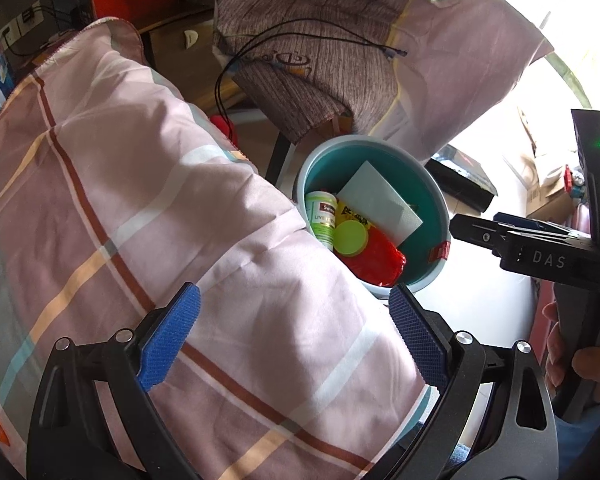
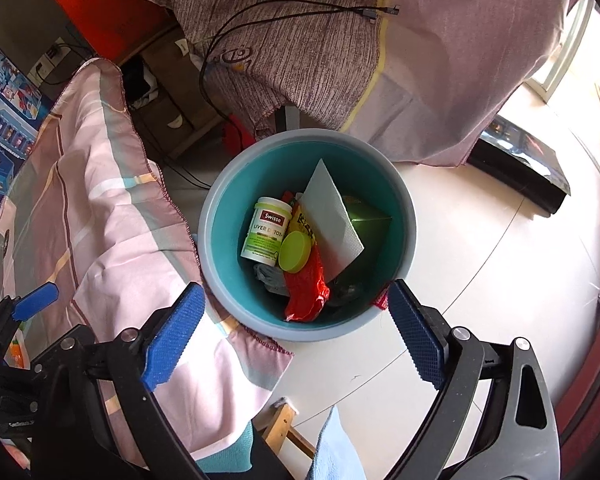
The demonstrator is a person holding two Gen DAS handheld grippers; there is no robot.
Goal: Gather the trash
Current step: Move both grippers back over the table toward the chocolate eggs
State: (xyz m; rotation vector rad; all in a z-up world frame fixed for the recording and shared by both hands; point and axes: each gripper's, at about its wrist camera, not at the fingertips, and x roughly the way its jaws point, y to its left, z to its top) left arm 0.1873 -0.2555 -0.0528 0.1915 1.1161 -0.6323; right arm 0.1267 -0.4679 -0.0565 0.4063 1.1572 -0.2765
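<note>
Right claw: jaws spread wide, nothing between the blue pads; poised above the near rim of the bin, pointing steeply down. Left claw: jaws likewise wide apart, empty, hanging over the checked bedding. Seen from the left wrist view, right claw at the far right edge, gripped by a hand.

Largest to smallest:
- Checked pink bedding, draped beside the bin and overlapping its left rim.
- Brown striped cloth hanging behind the bin, with a black cable lying across it.
- Teal bin standing on pale floor, round, open at the top.
- Inside the bin: white paper sheet tilted against the far wall; red wrapper lying toward the near wall; white supplement bottle with green label, lying on its side at the left; yellow-green lid touching the bottle and resting on the red wrapper.
</note>
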